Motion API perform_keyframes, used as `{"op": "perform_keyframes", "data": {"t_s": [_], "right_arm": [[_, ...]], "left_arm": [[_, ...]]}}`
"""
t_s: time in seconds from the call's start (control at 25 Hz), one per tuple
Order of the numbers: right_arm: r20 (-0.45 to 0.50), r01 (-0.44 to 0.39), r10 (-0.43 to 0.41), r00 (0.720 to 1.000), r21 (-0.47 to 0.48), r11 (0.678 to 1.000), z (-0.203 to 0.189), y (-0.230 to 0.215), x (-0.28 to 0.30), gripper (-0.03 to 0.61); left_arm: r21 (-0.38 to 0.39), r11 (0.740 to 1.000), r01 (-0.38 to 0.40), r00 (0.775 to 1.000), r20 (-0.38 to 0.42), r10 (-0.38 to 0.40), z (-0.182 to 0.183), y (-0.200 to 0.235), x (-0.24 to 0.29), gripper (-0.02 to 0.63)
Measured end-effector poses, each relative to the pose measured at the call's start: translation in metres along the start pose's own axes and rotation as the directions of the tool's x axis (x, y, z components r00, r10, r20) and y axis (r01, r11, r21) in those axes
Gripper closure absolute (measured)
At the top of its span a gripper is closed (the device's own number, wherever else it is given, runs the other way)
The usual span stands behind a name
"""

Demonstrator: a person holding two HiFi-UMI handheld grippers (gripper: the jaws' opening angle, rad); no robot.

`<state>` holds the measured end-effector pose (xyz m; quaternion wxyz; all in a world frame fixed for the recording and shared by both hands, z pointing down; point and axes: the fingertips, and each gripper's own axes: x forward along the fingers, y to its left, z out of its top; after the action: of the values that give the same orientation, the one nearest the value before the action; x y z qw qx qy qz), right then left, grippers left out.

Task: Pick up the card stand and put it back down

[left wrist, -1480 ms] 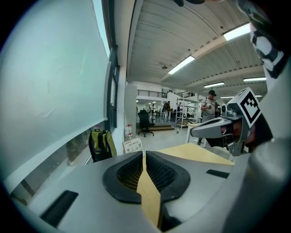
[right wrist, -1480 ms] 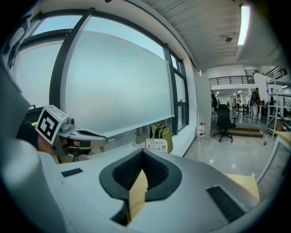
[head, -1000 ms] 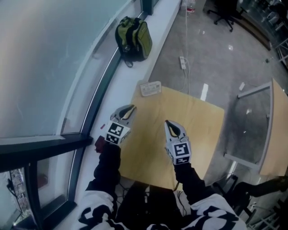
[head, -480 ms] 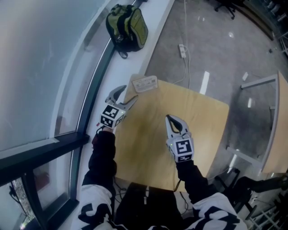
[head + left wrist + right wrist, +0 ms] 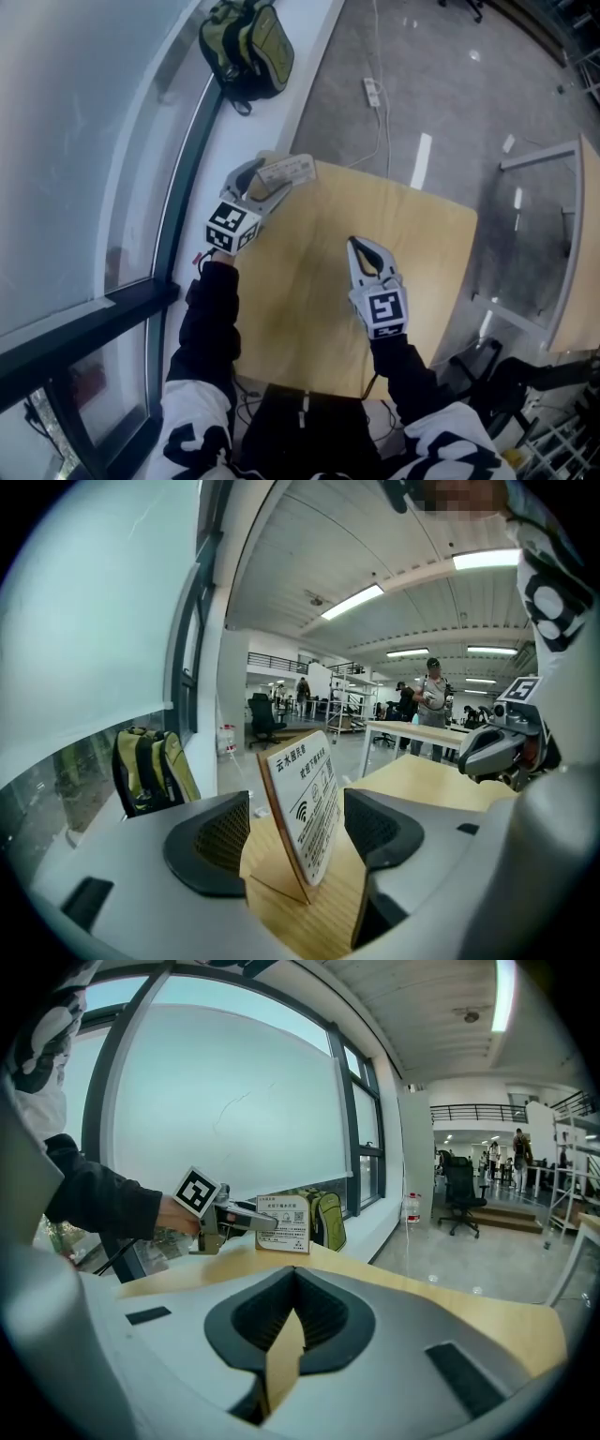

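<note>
One card stand point(image 5: 307, 803) stands upright at the table's point(image 5: 394, 225) far-left corner, seemingly taller than wide, its print facing the right gripper point(image 5: 361, 246), whose jaws are closed on nothing. The left gripper's point(image 5: 265, 180) jaws have just been opening and straddle the stand without gripping it.

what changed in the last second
The left gripper moved forward to the card stand at the corner of the table, and its jaws have just been opening; the stand sits between them, ungripped. The right gripper stays shut; the stand is unmoved.

the card stand point(image 5: 309, 803) shows a wifi sign and unreadable chinese print
</note>
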<state>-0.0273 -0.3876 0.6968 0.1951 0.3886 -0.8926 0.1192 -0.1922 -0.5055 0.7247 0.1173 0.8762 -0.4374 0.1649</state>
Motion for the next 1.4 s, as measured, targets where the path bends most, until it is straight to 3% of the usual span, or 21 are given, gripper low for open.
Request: {"op": "perform_keyframes", "data": {"t_s": [0.36, 0.56, 0.72, 0.84, 1.08, 1.4], "right_arm": [[0.001, 0.014, -0.014, 1.000, 0.003, 1.000, 0.000, -0.004, -0.005, 0.557], [0.013, 0.033, -0.033, 0.999, 0.008, 0.999, 0.001, -0.010, -0.009, 0.557], [0.015, 0.044, -0.044, 0.999, 0.008, 0.999, 0.001, -0.012, -0.012, 0.557], [0.019, 0.048, -0.048, 0.999, 0.006, 0.999, 0.002, -0.012, -0.015, 0.557], [0.023, 0.061, -0.061, 0.998, 0.004, 0.998, 0.004, -0.009, -0.020, 0.557], [0.044, 0.085, -0.085, 0.995, 0.020, 0.996, 0.025, 0.009, -0.037, 0.557]], "left_arm": [[0.002, 0.997, 0.080, 0.996, 0.034, -0.080, 0.011, -0.013, 0.020, 0.308], [-0.026, 0.991, 0.133, 0.991, 0.006, -0.133, 0.002, -0.023, 0.026, 0.327], [-0.033, 0.991, 0.128, 0.992, -0.003, -0.128, 0.000, -0.022, 0.028, 0.405], [-0.051, 0.991, 0.122, 0.992, -0.007, -0.122, -0.001, -0.022, 0.028, 0.527], [-0.086, 0.984, 0.155, 0.988, -0.012, -0.157, -0.002, -0.032, 0.026, 0.588], [-0.145, 0.977, 0.154, 0.986, -0.039, -0.162, -0.003, -0.062, 0.000, 0.590]]}}
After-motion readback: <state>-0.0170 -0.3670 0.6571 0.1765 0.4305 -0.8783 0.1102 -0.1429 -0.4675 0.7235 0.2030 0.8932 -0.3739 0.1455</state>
